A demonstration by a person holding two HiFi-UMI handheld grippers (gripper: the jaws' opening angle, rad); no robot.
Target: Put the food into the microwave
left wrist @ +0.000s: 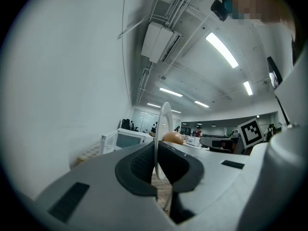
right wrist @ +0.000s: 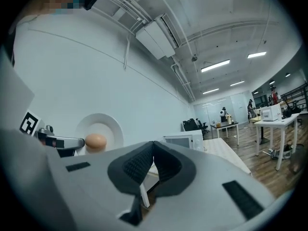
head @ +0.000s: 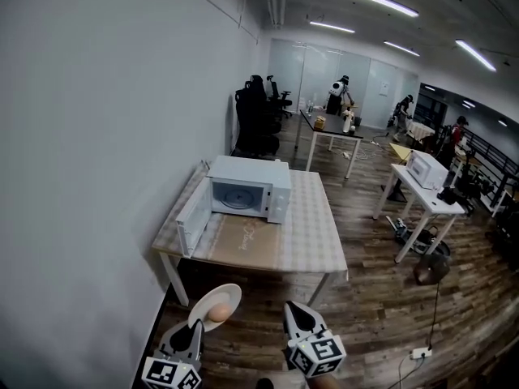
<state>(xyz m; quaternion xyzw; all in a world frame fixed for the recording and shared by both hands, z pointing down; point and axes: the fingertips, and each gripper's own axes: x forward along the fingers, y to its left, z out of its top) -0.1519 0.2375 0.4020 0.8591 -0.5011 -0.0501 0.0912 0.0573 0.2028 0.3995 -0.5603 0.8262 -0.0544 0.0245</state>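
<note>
Pinching plate (head: 217,301) rim in clamped left gripper (head: 197,327) fingers, leaving food (head: 218,312) untouched; right gripper (head: 297,314) fingers clenched, empty; microwave (head: 247,186) mid-frame, door open for loading.

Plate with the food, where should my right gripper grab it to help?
I'd take the plate by its thin bare rim on the right, coming in level from that side. The left gripper pinches the near rim with the food close by, leaving the right edge free. The right gripper, now shut, must open first.
</note>
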